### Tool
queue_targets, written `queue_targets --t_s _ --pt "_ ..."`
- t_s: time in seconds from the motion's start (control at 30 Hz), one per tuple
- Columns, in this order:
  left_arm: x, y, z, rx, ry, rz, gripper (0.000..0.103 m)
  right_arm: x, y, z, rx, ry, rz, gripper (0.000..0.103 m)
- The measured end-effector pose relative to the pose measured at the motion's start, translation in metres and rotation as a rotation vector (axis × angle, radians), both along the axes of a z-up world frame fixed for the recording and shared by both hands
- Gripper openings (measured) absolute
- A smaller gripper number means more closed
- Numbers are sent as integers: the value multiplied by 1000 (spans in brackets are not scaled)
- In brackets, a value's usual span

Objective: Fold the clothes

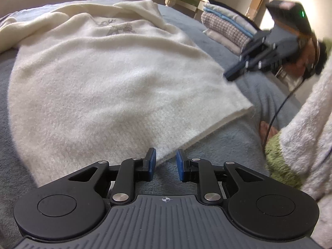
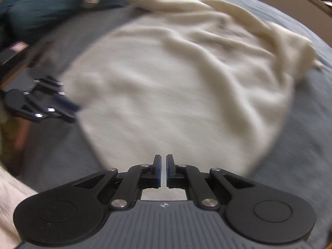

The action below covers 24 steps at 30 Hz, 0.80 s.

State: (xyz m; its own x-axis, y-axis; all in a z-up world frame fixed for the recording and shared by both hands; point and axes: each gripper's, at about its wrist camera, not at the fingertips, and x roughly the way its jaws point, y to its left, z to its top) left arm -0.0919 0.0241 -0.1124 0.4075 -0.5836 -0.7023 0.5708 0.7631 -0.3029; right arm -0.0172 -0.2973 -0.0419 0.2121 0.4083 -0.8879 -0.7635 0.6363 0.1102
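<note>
fluffy cream knit sweater (image 1: 108, 78) flat on grey bedspread (image 1: 249, 143), hem nearest, long axis running away | left gripper (image 1: 166, 161) slightly parted, empty | right gripper (image 2: 163, 170) closed, empty

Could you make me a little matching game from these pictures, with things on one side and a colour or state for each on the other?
Things:
1. sweater
2. bed cover
3. left gripper
4. right gripper

Descriptions:
A. grey-blue
B. jaws nearly together, nothing between them
C. cream, lying spread out
D. jaws apart, at the sweater's hem

Pairs: 1-C, 2-A, 3-D, 4-B
</note>
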Motion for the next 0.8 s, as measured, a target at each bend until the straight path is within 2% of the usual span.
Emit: queue_targets --t_s 0.1,0.13,0.17,0.27,0.37,0.47,0.53,0.63,0.7,0.8 --pt "-2 11 7 -23 13 40 20 -10 14 -34 -64 36 30 2" --pt "-4 17 9 -33 19 63 20 -15 12 -47 -114 47 30 2" --pt "-6 23 12 -44 25 87 20 -19 5 -55 -116 46 16 2" --pt "-10 39 19 -66 34 147 20 -18 -4 -45 -52 76 -56 2" --pt "-5 41 21 -67 26 181 20 -22 4 -28 30 39 -55 2" --pt "6 25 12 7 18 181 20 -16 16 -30 98 18 -66 3" --pt "9 17 -4 85 47 178 20 -16 20 -47 42 35 -89 3" --pt "5 24 -2 47 54 197 20 -18 7 -61 40 42 -121 3" --pt "2 33 6 11 66 213 20 -16 6 -53 61 59 -159 3" --pt "0 44 18 -34 47 234 20 -17 12 -43 119 20 -178 4"
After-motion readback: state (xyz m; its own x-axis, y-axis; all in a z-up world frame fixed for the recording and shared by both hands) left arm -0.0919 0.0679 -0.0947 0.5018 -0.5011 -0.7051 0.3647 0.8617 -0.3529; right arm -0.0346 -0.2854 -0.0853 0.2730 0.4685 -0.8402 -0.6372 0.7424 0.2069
